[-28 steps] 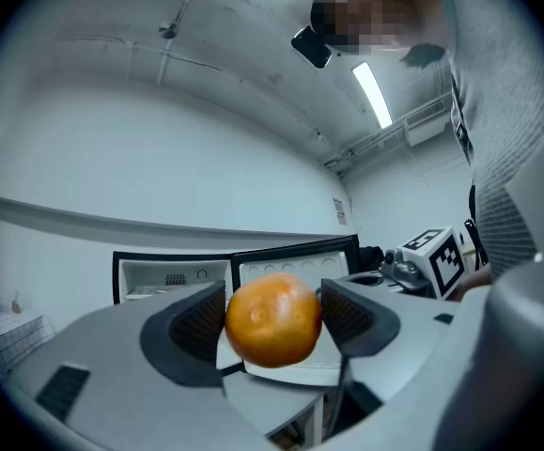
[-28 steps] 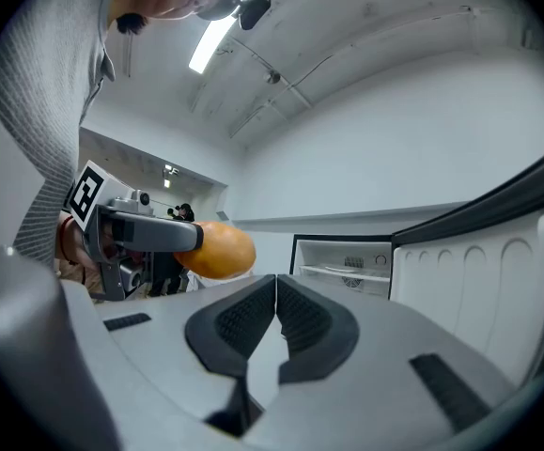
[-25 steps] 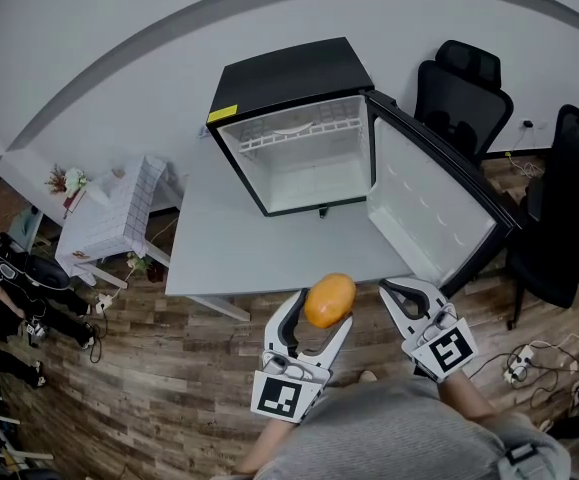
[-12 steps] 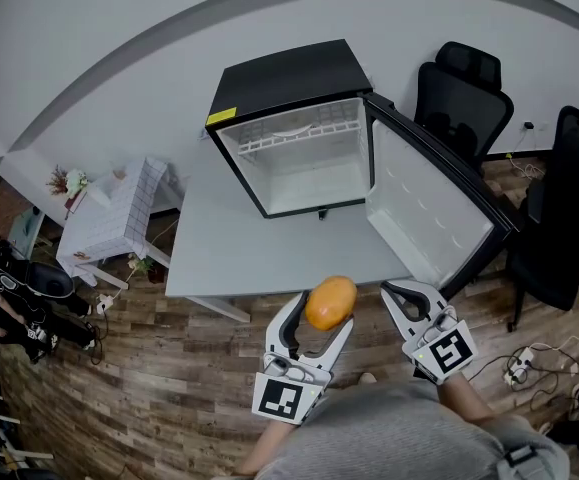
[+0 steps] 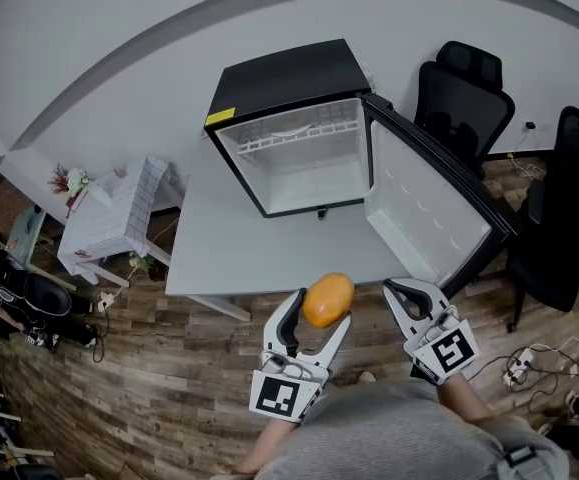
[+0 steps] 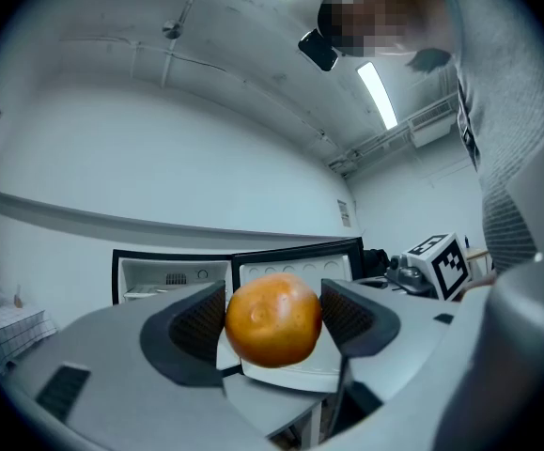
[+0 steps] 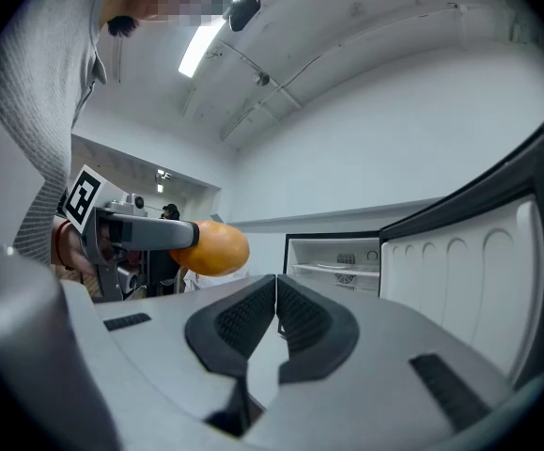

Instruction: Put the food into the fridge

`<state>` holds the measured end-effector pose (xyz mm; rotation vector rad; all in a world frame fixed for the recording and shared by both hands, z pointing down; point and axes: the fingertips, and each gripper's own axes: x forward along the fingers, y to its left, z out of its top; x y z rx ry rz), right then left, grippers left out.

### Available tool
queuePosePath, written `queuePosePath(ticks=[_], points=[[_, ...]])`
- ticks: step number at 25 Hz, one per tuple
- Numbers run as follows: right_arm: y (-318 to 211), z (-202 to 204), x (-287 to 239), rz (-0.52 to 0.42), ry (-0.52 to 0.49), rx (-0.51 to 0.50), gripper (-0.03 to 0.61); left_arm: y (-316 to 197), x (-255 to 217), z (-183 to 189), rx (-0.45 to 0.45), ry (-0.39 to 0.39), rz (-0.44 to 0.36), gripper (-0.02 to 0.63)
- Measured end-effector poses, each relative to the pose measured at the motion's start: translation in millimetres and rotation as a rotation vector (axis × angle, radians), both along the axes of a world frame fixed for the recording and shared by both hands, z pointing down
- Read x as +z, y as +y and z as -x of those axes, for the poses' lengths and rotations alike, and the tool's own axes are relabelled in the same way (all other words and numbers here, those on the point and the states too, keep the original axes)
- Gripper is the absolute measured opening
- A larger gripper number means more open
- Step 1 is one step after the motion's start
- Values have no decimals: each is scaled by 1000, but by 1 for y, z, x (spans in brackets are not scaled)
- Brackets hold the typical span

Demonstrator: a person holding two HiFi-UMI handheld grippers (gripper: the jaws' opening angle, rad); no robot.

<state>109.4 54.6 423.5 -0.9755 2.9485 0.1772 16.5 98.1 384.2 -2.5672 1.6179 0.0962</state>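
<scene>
Meanwhile the left gripper [image 5: 314, 330] held the round orange fruit [image 5: 328, 300] clamped between its jaws, near the front edge of the grey table [image 5: 219, 248]. Just right of it, the right gripper [image 5: 406, 297] was closed and empty. Farther back stood the black mini fridge [image 5: 287, 138], door open.

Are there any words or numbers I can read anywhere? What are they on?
No text here can be read.
Yellow label on the fridge: too small to read.
Wall sign: too small to read.
Marker cubes: black-and-white patterns only, no words.
</scene>
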Motion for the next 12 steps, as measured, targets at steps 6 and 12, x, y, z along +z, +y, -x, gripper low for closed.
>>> queuePosePath(ticks=[6, 12], points=[[-3, 1, 2, 12, -2, 10, 12, -6, 2, 7, -7, 10, 11, 328], [-20, 5, 4, 29, -3, 42, 12, -23, 11, 19, 1, 3, 31, 328]])
